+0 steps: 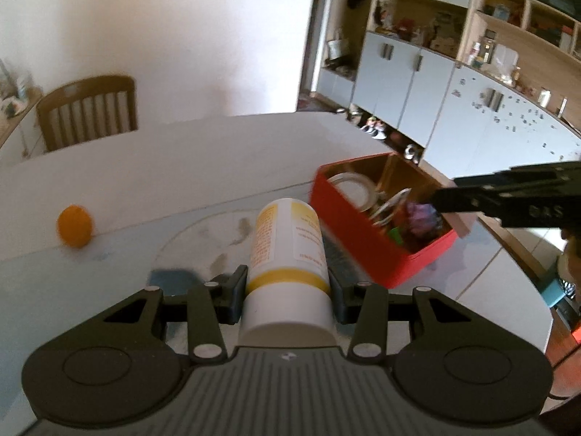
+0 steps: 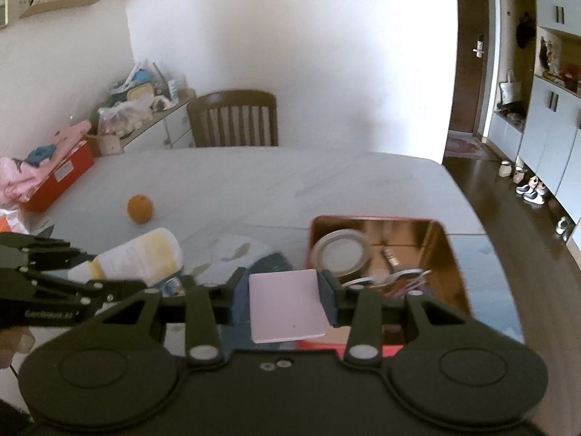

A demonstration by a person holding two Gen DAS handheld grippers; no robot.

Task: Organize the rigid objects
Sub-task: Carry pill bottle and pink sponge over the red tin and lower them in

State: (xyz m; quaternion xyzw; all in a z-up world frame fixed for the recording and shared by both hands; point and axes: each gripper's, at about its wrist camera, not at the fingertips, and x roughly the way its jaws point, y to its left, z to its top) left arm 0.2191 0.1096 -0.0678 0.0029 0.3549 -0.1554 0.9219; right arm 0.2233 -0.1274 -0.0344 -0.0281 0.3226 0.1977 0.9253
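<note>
**A:** Status on the sort?

**B:** Partway, by my read. The red box [image 2: 381,254] already holds a round lid [image 2: 341,252], some metal utensils [image 2: 395,276] and a few small coloured bits I can't identify. Two items are in transit, one per hand.

**A:** Which?

**B:** Left tongs [image 1: 288,287] are clamped on a white bottle with yellow label [image 1: 288,247], gripped near its cap end, bottle tipped forward, just left of the box. Right tongs [image 2: 283,296] pinch a flat pink card [image 2: 287,305] by its side edges, held at the box's near-left corner.

**A:** What's left?

**B:** Both held items need to drop in. An orange [image 2: 139,209] sits loose on the surface [image 2: 254,181], well apart from the box; can't say if it counts.

**A:** Obstructions?

**B:** Mainly each other. In the left view the right tongs reach across the box's near corner, so both hands converge on one opening. Box is fairly full on the near side; the bottle is bulky, likely fits best at the far side over the lid. Chair [image 2: 234,118] behind the surface and clutter along the left wall are out of the path.
</note>
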